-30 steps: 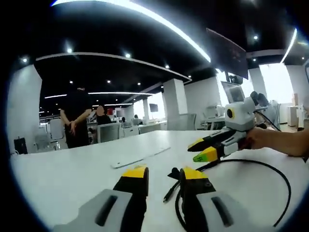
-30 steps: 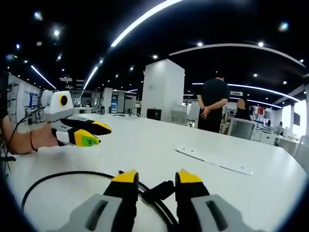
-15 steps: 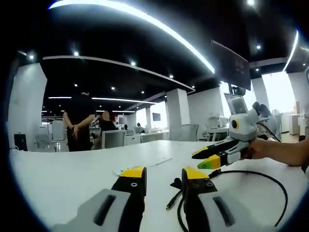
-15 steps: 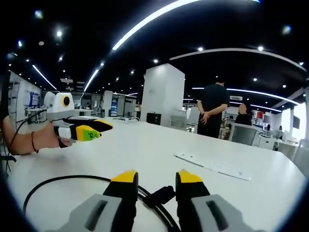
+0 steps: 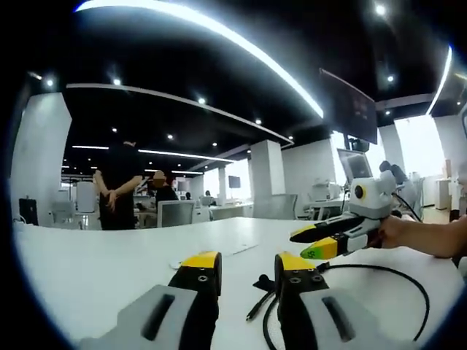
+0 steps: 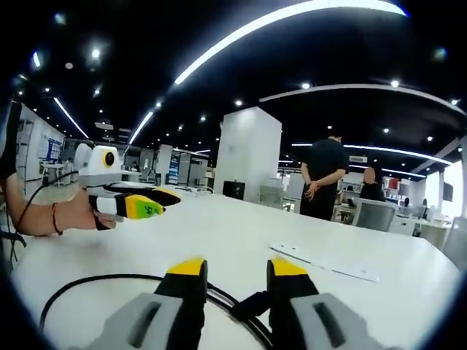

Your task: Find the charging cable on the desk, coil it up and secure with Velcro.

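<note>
A black charging cable (image 5: 419, 281) lies in a loose loop on the white table (image 5: 87, 270). Its plug end (image 5: 264, 281) rests between and just beyond the jaws of my left gripper (image 5: 248, 262), which is open and holds nothing. My right gripper (image 5: 312, 241) comes in from the right, held by a hand, its jaws apart over the cable. In the right gripper view the plug (image 6: 252, 305) lies low between the open jaws of my right gripper (image 6: 236, 268), and the cable loop (image 6: 95, 278) runs off to the left. My left gripper (image 6: 149, 203) hovers at the left above the table.
A flat white strip (image 6: 325, 262) lies on the table to the right; the same strip (image 5: 237, 249) lies ahead in the left gripper view. A person in black (image 6: 325, 179) stands behind the table's far edge. Office desks and chairs fill the background.
Both cameras have sunk a little closer to the table and tilted. Each gripper has drifted slightly in the other's view. The cable lies as before and both stay open.
</note>
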### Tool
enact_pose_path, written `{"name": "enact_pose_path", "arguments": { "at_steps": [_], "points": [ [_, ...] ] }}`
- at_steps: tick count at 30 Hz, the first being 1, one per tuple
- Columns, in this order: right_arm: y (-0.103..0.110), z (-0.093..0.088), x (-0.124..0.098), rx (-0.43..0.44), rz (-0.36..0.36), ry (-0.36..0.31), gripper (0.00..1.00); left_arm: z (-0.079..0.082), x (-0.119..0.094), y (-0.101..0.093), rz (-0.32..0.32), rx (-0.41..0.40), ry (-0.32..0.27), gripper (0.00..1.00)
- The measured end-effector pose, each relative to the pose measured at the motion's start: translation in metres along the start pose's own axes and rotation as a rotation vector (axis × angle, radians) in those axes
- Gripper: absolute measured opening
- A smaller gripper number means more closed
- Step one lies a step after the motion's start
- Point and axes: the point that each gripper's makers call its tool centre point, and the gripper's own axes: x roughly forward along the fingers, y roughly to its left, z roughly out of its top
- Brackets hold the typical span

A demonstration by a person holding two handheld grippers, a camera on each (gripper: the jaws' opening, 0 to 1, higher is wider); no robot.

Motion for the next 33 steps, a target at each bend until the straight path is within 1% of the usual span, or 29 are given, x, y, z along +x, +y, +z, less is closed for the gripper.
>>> {"name": "enact_pose_path", "arguments": {
  "at_steps": [6, 13, 19, 22, 33],
  "points": [
    [0.0019, 0.0083, -0.0010, -0.012, 0.016, -0.048, 0.33, 0.0005, -0.0002, -0.0011, -0.004, -0.001, -0.006, 0.29],
    [-0.0047, 0.0011, -0.0006, -0.004, 0.008, -0.034, 0.33, 0.0000, 0.0006, -0.0006, -0.005, -0.009, -0.009, 0.29],
    [-0.0047, 0.0058, -0.0016, -0.003, 0.011, -0.055, 0.33, -0.0029, 0.0028, -0.0041, -0.016, -0.006, 0.000, 0.30],
    [-0.0051, 0.0049, -0.0013, -0.001, 0.010, -0.056, 0.33, -0.0046, 0.0033, -0.0052, -0.019, 0.008, 0.005, 0.30],
    [-0.0037, 0.0046, -0.0018, 0.016, 0.015, -0.065, 0.33, -0.0074, 0.0042, -0.0060, -0.022, 0.004, 0.010, 0.30]
  ]
}}
